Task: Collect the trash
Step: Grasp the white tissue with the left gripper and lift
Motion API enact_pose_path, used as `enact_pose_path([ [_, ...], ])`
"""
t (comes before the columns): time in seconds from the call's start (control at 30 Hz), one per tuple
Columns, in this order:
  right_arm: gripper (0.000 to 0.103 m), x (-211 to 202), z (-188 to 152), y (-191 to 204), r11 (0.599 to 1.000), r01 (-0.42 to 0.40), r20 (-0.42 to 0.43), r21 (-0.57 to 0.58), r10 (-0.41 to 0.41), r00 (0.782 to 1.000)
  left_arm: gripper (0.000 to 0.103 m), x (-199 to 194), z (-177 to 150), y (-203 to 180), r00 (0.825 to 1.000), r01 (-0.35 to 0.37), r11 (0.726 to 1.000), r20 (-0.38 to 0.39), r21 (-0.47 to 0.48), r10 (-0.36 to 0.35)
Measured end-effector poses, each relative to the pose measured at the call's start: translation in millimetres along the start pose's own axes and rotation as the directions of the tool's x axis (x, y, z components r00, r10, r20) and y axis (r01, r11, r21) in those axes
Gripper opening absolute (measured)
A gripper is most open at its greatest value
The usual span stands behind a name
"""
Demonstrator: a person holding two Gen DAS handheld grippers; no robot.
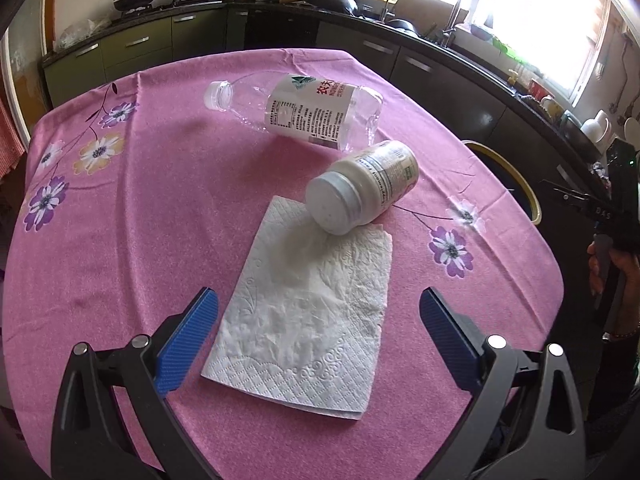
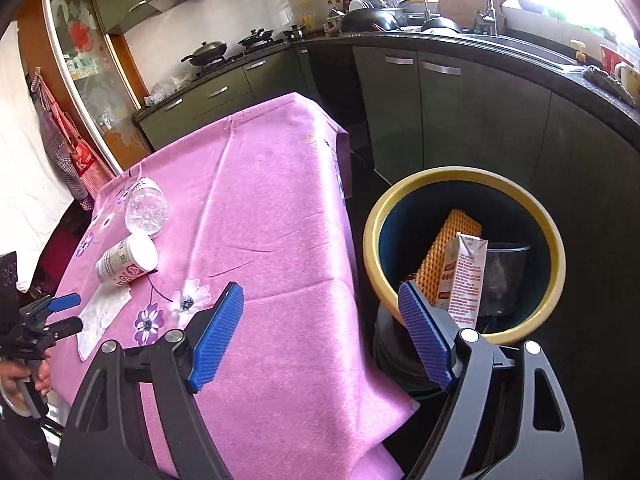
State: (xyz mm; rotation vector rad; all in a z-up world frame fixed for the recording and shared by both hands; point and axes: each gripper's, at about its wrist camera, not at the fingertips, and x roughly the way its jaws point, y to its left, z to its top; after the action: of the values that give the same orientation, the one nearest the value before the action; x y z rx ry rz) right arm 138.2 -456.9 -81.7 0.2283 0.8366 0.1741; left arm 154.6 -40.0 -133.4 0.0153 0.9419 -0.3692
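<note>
Beside table [image 2: 260,200], bin [image 2: 554,264] with carton [image 2: 466,280]

Red characters "农夫" and letters "NONG" on the clear bottle's label [image 1: 310,110], "DAS" on the right tool [image 1: 600,212], other print unreadable

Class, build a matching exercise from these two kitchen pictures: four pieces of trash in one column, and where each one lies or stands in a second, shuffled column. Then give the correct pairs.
Things
1. clear water bottle
2. white pill jar
3. paper napkin
4. drink carton

Places
A. standing inside the yellow-rimmed bin
B. flat on the cloth, nearest the left gripper
C. on its side, cap end resting on the napkin's edge
D. on its side, farthest back on the pink tablecloth

Pairs: 1-D, 2-C, 3-B, 4-A
</note>
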Motion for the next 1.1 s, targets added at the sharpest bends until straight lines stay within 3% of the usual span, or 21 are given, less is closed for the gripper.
enact_pose_path([
  [0.17,0.079,3,-4,4,0.999,-0.034,-0.008,0.021,0.034,0.999,0.096,9,2,1,0.999,-0.046,0.998,0.0,0.043,0.046],
  [0.5,0.079,5,-3,0,0.998,-0.047,-0.01,0.039,0.047,0.999,0.096,15,2,-4,0.998,-0.058,0.994,-0.014,0.089,0.06],
  [0.67,0.08,5,-3,1,0.998,-0.053,-0.012,0.037,0.053,0.998,0.087,18,-1,-7,0.997,-0.073,0.991,-0.02,0.111,0.075],
  [0.87,0.08,4,-3,3,0.998,-0.06,-0.01,0.038,0.06,0.998,0.065,13,-2,-8,0.996,-0.089,0.989,-0.006,0.121,0.09],
  [1.03,0.08,0,-4,5,0.997,-0.073,0.001,0.04,0.073,0.997,0.024,7,-3,-6,0.996,-0.084,0.99,-0.007,0.116,0.085],
  [1.1,0.08,-1,-5,4,0.996,-0.082,0.007,0.045,0.082,0.997,0.013,6,-2,-5,0.996,-0.085,0.99,-0.014,0.11,0.087],
])
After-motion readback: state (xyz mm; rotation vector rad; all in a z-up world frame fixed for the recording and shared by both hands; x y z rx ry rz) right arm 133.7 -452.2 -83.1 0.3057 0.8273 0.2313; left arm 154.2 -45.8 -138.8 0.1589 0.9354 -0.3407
